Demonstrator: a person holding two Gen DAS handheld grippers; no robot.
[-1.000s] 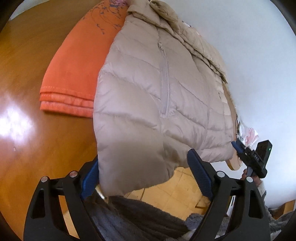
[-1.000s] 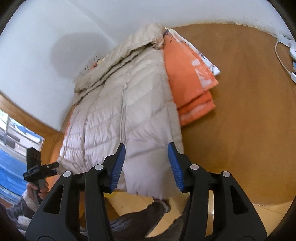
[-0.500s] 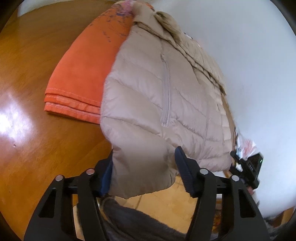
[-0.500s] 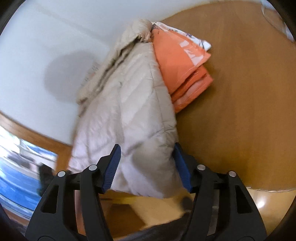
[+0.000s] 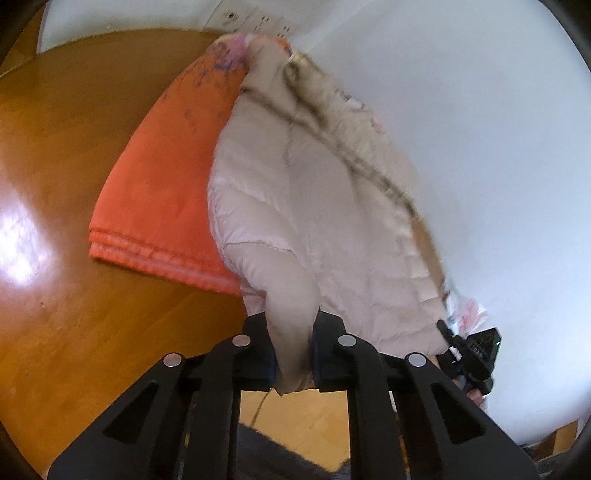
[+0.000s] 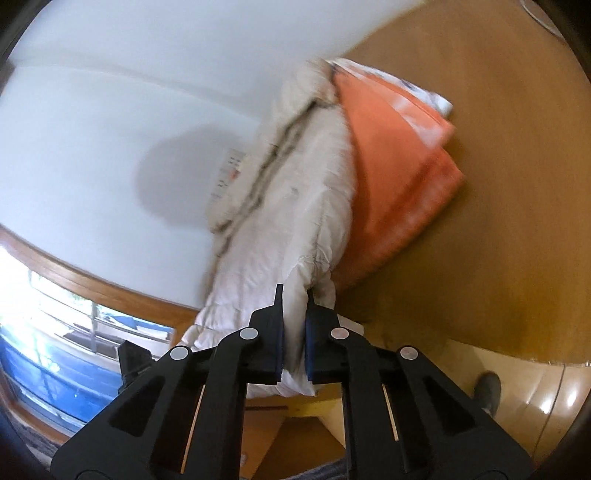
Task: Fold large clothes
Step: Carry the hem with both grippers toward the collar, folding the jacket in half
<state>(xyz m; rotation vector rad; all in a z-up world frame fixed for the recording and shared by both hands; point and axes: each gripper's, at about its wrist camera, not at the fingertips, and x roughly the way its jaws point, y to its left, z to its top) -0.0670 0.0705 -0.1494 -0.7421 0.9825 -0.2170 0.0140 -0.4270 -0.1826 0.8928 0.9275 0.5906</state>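
Observation:
A beige quilted puffer jacket (image 5: 314, 206) lies on a wooden table (image 5: 74, 155) against a white wall, partly over a folded orange cloth (image 5: 162, 184). My left gripper (image 5: 293, 325) is closing its jaws, and its pads pinch the jacket's near hem corner, lifted off the table edge. In the right wrist view the same jacket (image 6: 295, 206) runs away from me, and my right gripper (image 6: 294, 314) is also closing, with the hem squeezed between its blue pads. The right gripper (image 5: 469, 350) shows at the jacket's far hem corner in the left wrist view.
The folded orange cloth (image 6: 399, 177) sits beside the jacket with a patterned piece under it. A wall socket plate (image 5: 255, 18) is behind the table. A window (image 6: 55, 325) with a wooden frame lies left. Wood floor and a dark shoe (image 6: 487, 391) show below the table edge.
Both grippers have gone from wide open around the jacket's hem to pinched on it. The left one has risen, lifting the hem corner; the right wrist has rolled.

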